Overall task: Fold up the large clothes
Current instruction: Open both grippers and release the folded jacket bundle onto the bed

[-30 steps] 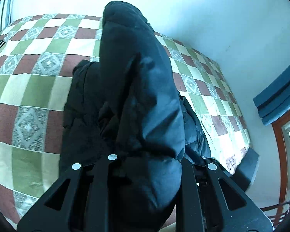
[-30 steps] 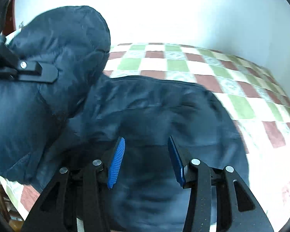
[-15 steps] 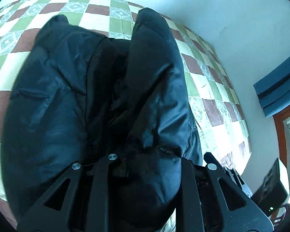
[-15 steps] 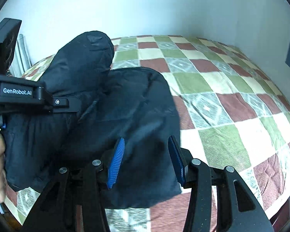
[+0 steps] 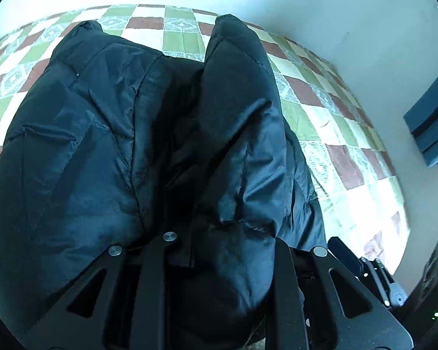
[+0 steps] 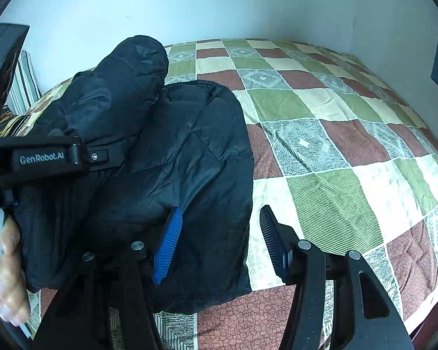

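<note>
a dark navy quilted puffer jacket (image 6: 172, 157) is lying bunched on the bed covered by a green, maroon and cream checked quilt (image 6: 335, 157), near the quilt's front-left part, and it is looking partly folded: one padded section is lying flat on the quilt while another thick roll is standing raised above it. the left gripper (image 5: 219, 262) is holding that raised roll, its jaws clamped on the padded fabric, with a bare hand (image 6: 5, 265) showing at the handle in the right wrist view. the right gripper (image 6: 219, 242) is hovering over the jacket's flat edge nearest the quilt's front, its jaws opening with the blue ribbed pads (image 6: 168, 245) not pressing on the fabric that lies below them. judging by this, the fold is roughly midway, since the raised roll is not yet laid down and the bundle is not yet squared. compared with a second ago, the held roll is sitting lower and closer to the quilt, and more of the jacket is lying spread flat, while the right jaws are standing wider.
</note>
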Available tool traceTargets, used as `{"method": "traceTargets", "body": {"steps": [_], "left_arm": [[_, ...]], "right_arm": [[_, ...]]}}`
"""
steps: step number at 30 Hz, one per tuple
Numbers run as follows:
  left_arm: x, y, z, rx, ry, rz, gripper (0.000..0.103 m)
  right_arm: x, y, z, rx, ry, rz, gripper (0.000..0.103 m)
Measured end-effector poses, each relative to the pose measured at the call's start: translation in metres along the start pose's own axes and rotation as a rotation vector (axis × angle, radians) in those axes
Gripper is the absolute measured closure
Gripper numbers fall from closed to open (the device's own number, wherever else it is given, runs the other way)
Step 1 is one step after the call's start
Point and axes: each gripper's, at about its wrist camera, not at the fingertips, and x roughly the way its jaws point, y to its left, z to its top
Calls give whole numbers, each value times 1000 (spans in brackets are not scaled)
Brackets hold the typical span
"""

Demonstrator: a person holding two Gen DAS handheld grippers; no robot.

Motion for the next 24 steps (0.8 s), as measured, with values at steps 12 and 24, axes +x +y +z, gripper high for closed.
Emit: {"method": "traceTargets", "body": {"steps": [12, 24], "left_arm": [[-43, -22, 0, 37, -86, 11, 70], [-137, -22, -4, 87, -243, -111, 47]], "right_arm": [[1, 5, -5, -7, 15, -21, 47], [-9, 6, -2, -10, 24, -44, 46]]}}
